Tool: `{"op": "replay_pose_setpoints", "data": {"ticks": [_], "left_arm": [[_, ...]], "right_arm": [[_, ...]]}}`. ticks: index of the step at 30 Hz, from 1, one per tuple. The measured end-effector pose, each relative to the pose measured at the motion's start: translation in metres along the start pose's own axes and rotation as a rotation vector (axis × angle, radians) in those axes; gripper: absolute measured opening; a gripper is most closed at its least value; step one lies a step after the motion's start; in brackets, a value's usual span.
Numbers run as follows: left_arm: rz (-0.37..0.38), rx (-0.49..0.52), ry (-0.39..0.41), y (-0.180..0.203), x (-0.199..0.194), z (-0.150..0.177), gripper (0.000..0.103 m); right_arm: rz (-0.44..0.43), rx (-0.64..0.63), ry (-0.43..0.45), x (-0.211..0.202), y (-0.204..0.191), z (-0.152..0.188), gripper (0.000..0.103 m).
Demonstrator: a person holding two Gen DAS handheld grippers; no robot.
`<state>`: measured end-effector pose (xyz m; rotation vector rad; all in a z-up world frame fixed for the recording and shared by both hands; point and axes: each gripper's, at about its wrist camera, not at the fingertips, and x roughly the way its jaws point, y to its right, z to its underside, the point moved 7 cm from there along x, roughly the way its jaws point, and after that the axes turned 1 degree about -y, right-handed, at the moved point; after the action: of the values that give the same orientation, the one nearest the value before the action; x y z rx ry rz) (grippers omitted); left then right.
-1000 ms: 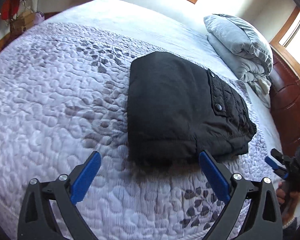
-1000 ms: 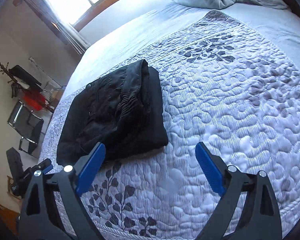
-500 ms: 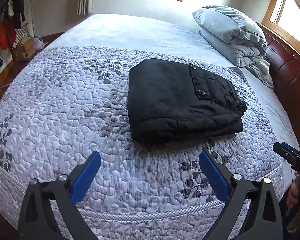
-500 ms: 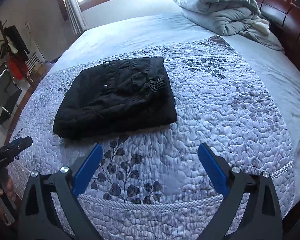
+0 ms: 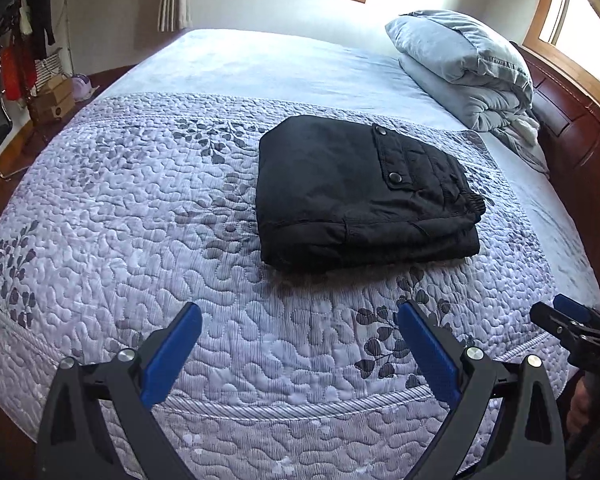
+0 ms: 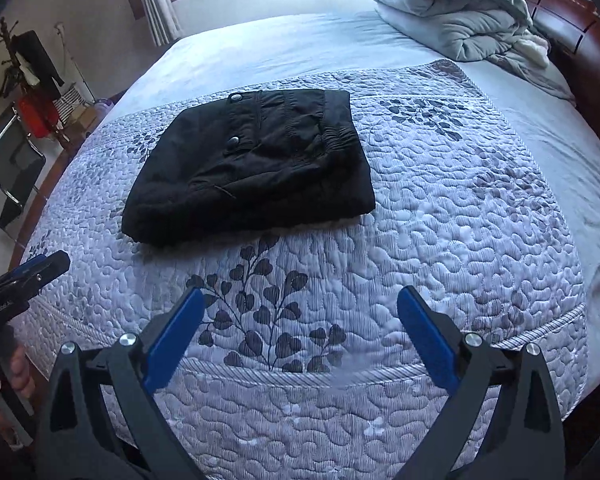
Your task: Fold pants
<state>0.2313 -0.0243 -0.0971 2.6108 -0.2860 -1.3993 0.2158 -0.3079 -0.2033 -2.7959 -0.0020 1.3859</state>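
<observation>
The black pants point(image 5: 360, 192) lie folded into a thick rectangle on the quilted bedspread, with a snap-buttoned pocket flap on top. In the right wrist view the same pants point(image 6: 252, 164) sit left of centre. My left gripper point(image 5: 300, 320) is open and empty, held back from the pants over the bed's near edge. My right gripper point(image 6: 300, 304) is also open and empty, well short of the pants. Each gripper shows in the other's view: the right one point(image 5: 572, 326) at the far right edge, the left one point(image 6: 24, 276) at the far left edge in a person's hand.
A grey-lilac quilted bedspread point(image 5: 140, 208) covers the near half of the bed. A folded grey duvet point(image 5: 468, 68) is piled by the dark wooden headboard point(image 5: 572, 128). A chair and clothes rack point(image 6: 16, 120) stand left of the bed. Windows line the far wall.
Both grippers have pulled back and away from the folded pants, which now lie farther off. The views have levelled out. The pants have not moved.
</observation>
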Motion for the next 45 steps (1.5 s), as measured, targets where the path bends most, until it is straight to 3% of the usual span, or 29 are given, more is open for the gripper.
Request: {"op": "replay_pose_setpoints", "data": {"ticks": [16,45], "left_arm": [[-0.044,0.017,0.007,-0.002,0.001,-0.006,0.099],[-0.049,0.029,-0.019,-0.001,0.014,-0.003,0.099]], "right_arm": [[0.008,0.001,-0.01,0.011,0.0,-0.004,0.097],[0.025,0.003,-0.012,0.016,0.009,-0.006,0.097]]}}
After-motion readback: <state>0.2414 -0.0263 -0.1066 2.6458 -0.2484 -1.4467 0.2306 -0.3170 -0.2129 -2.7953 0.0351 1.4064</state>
